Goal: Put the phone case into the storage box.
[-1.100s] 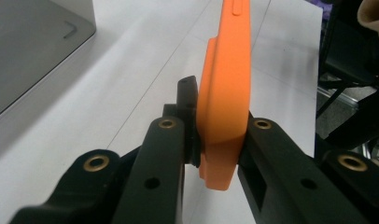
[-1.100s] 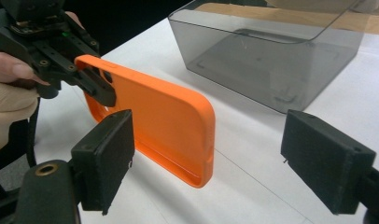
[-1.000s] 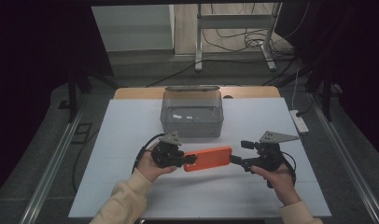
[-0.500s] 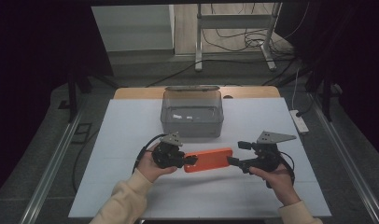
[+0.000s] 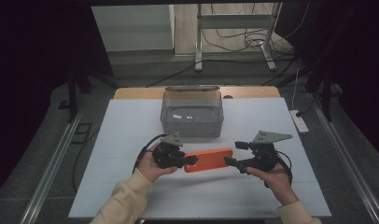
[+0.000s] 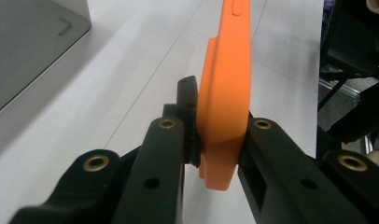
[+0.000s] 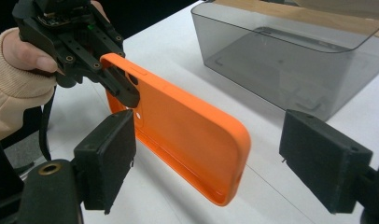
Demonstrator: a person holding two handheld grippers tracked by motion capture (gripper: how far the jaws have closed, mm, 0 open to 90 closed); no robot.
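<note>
Just above the white surface, an orange phone case is held between the two hand-held grippers, close in front of the person and a little nearer than the grey see-through box that stands toward the far middle of the surface. From the high view the case lies lengthwise from left to right, its left end at the left hand-held gripper and its right end reaching toward the right hand-held gripper. The left hand-held gripper is clenched on the case: in the left gripper view its two black jaws press on either side of the case's rounded end, with the case standing on edge between them and running away from the camera over the surface. In the right gripper view the same grip shows from the other side, the left hand-held gripper clamping the far end of the case while a hand in a cream sleeve carries it. The right hand-held gripper is released, its two square black pads standing wide apart, and the near, free end of the case sits in the gap between them, touching neither pad. The case's hollow inner side faces that camera, and its long edge tilts slightly down toward the surface. The box stands apart from the case, behind it, with its open top upward.
</note>
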